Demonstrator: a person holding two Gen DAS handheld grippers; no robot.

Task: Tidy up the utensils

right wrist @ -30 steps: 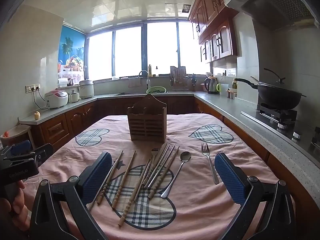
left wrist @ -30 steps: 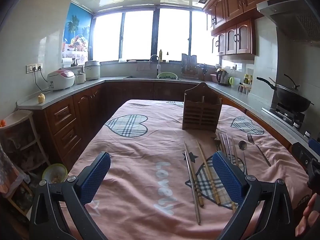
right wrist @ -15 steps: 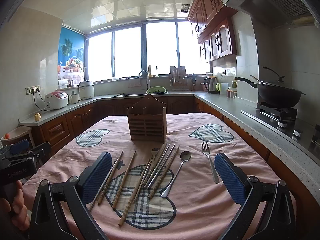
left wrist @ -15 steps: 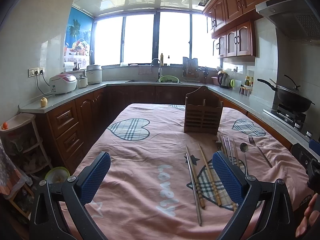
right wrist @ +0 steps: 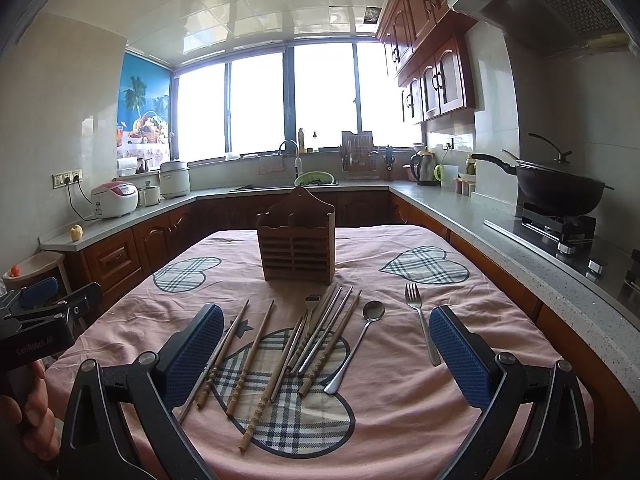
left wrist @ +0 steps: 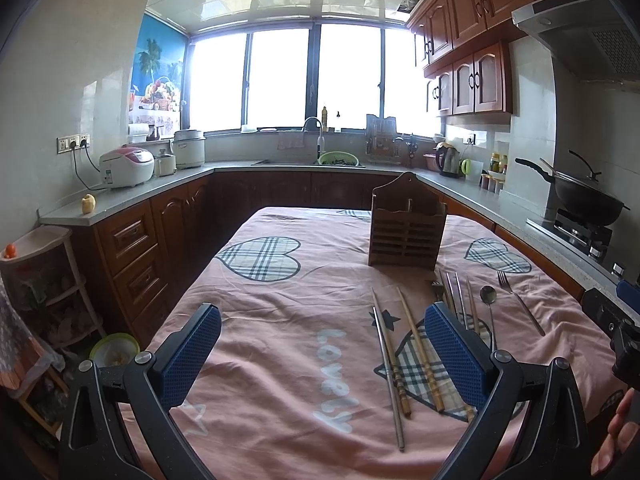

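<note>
A slatted wooden utensil holder (right wrist: 296, 244) (left wrist: 407, 232) stands upright mid-table on the pink cloth. In front of it lie several wooden and metal chopsticks (right wrist: 256, 356) (left wrist: 390, 356), a small fork (right wrist: 311, 304), a spoon (right wrist: 360, 340) (left wrist: 489, 308) and a fork (right wrist: 420, 320) (left wrist: 518, 304). My right gripper (right wrist: 326, 356) hovers open above the chopsticks, holding nothing. My left gripper (left wrist: 322, 352) hangs open over bare cloth, left of the utensils. Each gripper's body shows at the edge of the other's view.
The table (left wrist: 280, 312) with the pink cloth fills the kitchen's middle. Counters wrap around it: rice cookers (left wrist: 126, 168) on the left, a sink (left wrist: 336, 158) at the back, a wok (right wrist: 560, 196) on the stove to the right. A shelf rack (left wrist: 36, 280) stands at the left.
Both grippers stay open and empty. The left view has tilted up slightly and shifted a little; the utensils on the cloth have not moved.
</note>
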